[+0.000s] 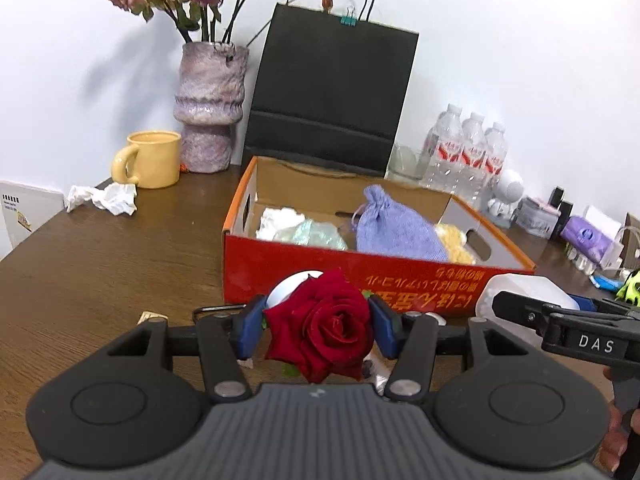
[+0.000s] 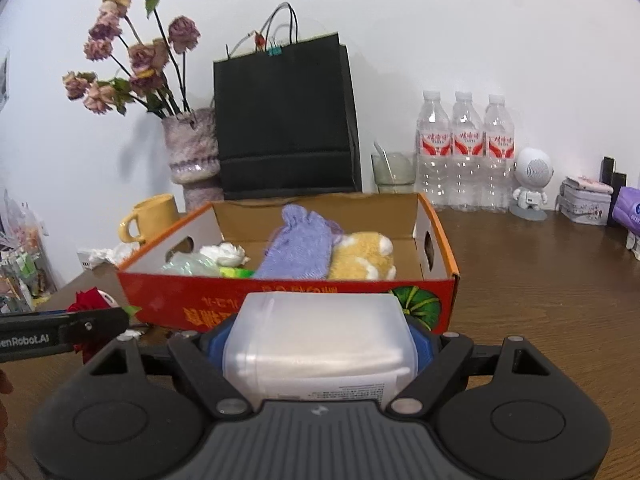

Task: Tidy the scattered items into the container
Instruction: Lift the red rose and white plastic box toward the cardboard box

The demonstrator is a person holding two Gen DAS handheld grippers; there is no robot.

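My left gripper [image 1: 318, 326] is shut on a red rose [image 1: 324, 328] and holds it just in front of the red cardboard box [image 1: 256, 272]. My right gripper [image 2: 318, 338] is shut on a white plastic container [image 2: 320, 344], close to the box's front wall [image 2: 168, 300]. The box holds a purple knitted pouch [image 1: 390, 228], a yellow plush toy [image 2: 362, 256], crumpled white paper [image 2: 226, 254] and a clear bag [image 1: 312, 234]. The right gripper and its container [image 1: 524, 292] show at the right of the left wrist view. The rose [image 2: 86, 300] shows at the left of the right wrist view.
A crumpled tissue [image 1: 104, 198], a yellow mug [image 1: 150, 158] and a purple vase [image 1: 210, 108] stand at the back left. A black paper bag [image 1: 332, 96] stands behind the box. Water bottles [image 2: 466, 152], a glass [image 2: 392, 172], a white figurine [image 2: 530, 184] and tins [image 2: 586, 200] line the back right.
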